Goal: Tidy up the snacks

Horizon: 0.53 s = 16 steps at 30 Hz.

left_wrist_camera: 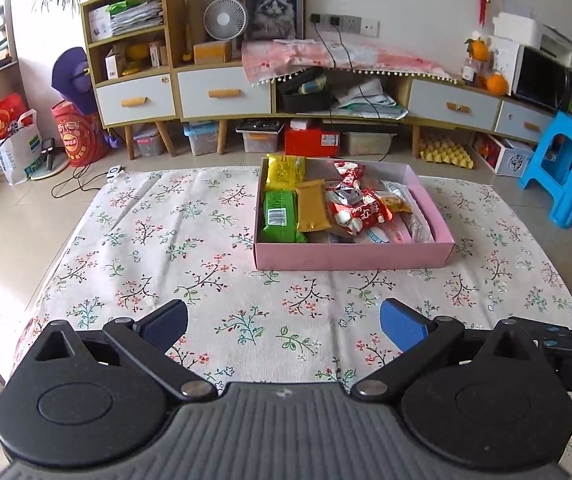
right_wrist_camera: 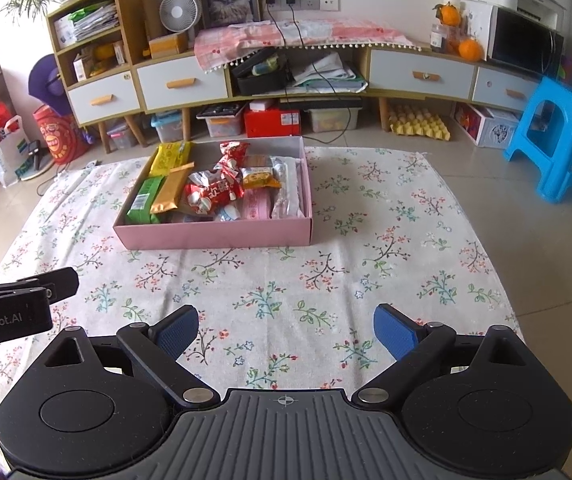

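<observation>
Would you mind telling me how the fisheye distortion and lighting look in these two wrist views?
Left wrist view: the long cabinet bows strongly, corners vignette dark, the pink box stays sharp under soft daylight. Right wrist view: the same bowing, the floral cloth evenly lit with faint shadows, and the blue stool looks slightly smeared near the edge.

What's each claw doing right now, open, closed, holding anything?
Left claw: open, holding nothing, above the floral cloth.
Right claw: open, holding nothing, short of the pink box.
</observation>
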Available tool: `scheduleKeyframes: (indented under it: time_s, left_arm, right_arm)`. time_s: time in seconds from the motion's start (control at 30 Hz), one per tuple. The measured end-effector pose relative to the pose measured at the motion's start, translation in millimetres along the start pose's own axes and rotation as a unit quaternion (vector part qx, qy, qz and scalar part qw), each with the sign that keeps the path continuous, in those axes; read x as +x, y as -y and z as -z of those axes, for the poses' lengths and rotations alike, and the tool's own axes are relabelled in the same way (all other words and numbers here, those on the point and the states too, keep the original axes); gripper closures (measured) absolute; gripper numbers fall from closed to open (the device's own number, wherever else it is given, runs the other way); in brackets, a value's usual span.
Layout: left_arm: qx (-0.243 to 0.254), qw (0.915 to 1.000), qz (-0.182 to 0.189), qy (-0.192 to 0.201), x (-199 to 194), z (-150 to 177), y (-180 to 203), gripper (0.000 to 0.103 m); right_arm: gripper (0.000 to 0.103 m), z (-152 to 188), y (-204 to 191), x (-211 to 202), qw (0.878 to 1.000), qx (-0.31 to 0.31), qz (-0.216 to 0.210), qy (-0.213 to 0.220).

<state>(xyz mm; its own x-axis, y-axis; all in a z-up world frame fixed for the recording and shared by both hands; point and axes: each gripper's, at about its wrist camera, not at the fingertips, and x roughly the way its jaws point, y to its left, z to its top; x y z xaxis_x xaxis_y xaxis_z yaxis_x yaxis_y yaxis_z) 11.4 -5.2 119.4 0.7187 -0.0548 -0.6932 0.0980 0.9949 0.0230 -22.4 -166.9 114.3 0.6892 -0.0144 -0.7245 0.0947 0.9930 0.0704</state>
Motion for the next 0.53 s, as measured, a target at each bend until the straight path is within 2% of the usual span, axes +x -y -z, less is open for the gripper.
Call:
scheduleKeyframes:
  time_s: [0.53]
  left_arm:
    - [-0.004, 1.0000, 0.001, -0.003, 1.3, -0.4, -1.4, 0.000]
  right_arm:
    - [0.007, 0.1, -4.3, 0.0, 1.000, -0.013, 0.006, -0.003]
